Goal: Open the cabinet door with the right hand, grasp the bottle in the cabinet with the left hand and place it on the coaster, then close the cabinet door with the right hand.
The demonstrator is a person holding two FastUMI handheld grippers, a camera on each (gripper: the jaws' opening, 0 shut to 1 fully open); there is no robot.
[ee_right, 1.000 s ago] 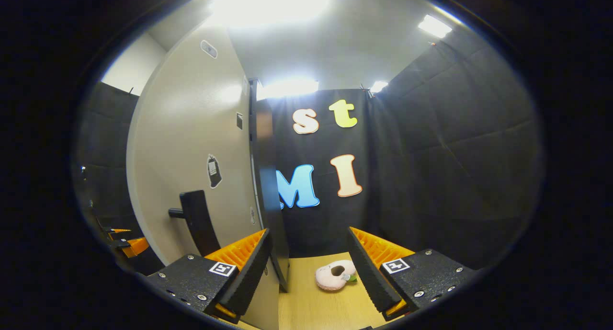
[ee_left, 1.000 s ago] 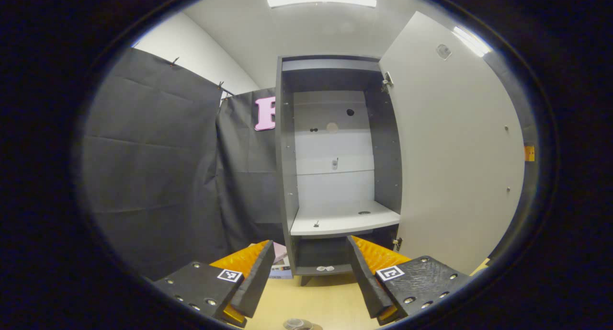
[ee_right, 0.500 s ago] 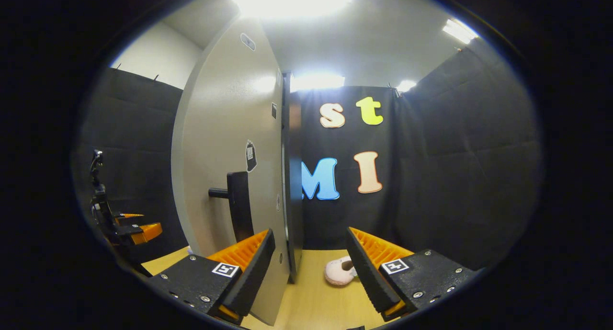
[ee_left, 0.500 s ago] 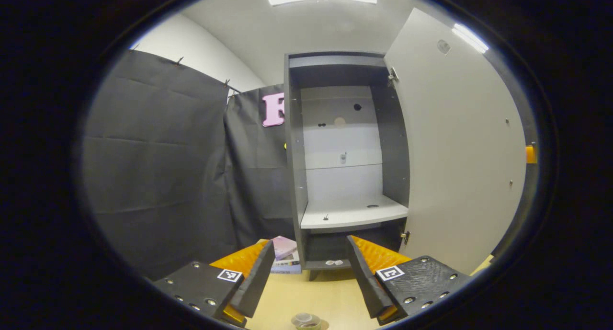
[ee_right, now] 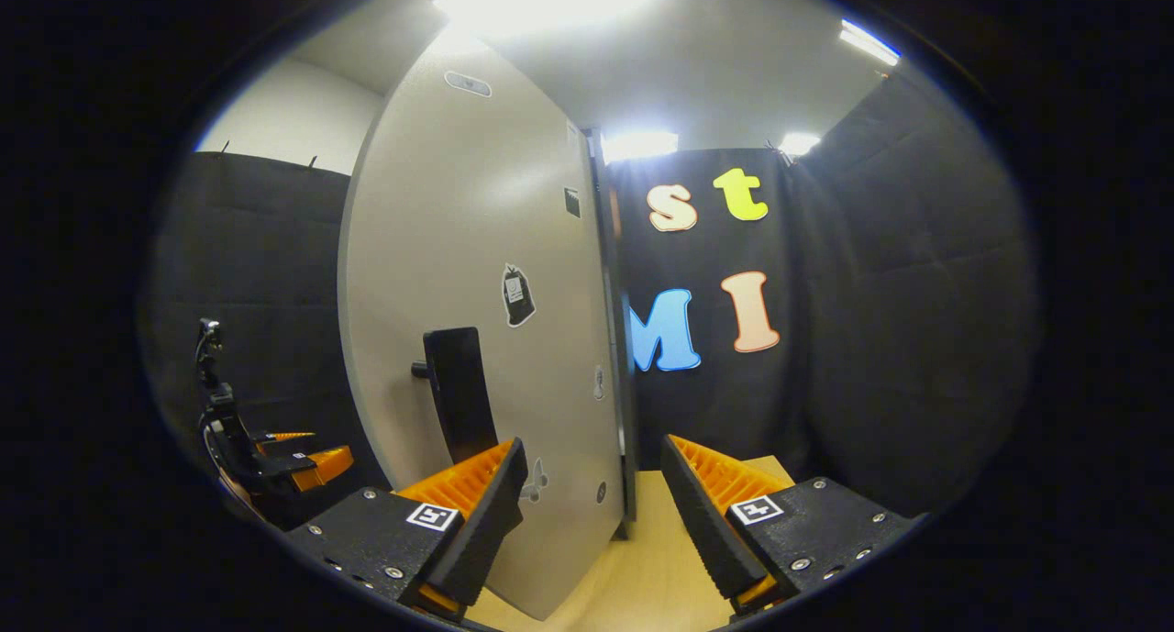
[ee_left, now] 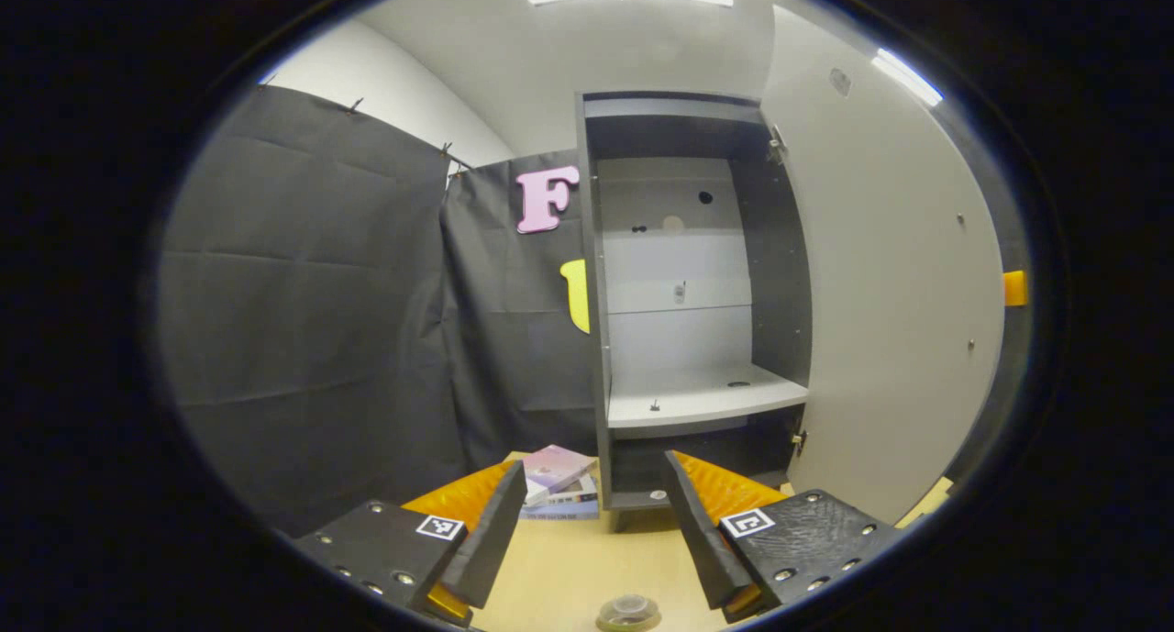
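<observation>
The grey cabinet [ee_left: 596,338] stands with its door [ee_left: 890,320] swung wide to the right, and its pale shelf [ee_left: 702,398] is bare. A small round clear top, seemingly the bottle [ee_left: 628,611], pokes up at the bottom edge on the wooden table; the coaster under it is hidden. My left gripper [ee_left: 594,533] hangs open above and behind it, holding nothing. In the right gripper view the door's outer face [ee_right: 477,247] carries a dark handle [ee_right: 459,389]. My right gripper [ee_right: 594,522] is open, just right of the handle and apart from it. The left gripper [ee_right: 275,458] shows far left.
A stack of books [ee_left: 558,485] lies on the table left of the cabinet's foot. Black cloth walls [ee_left: 312,338] close the booth at left and behind. The wooden tabletop [ee_right: 642,568] runs past the door's free edge.
The left gripper has drawn back and leftward, so the cabinet sits further right and the bottle's top shows more. The right gripper has come round to the door's outer face; a pink soft thing is hidden.
</observation>
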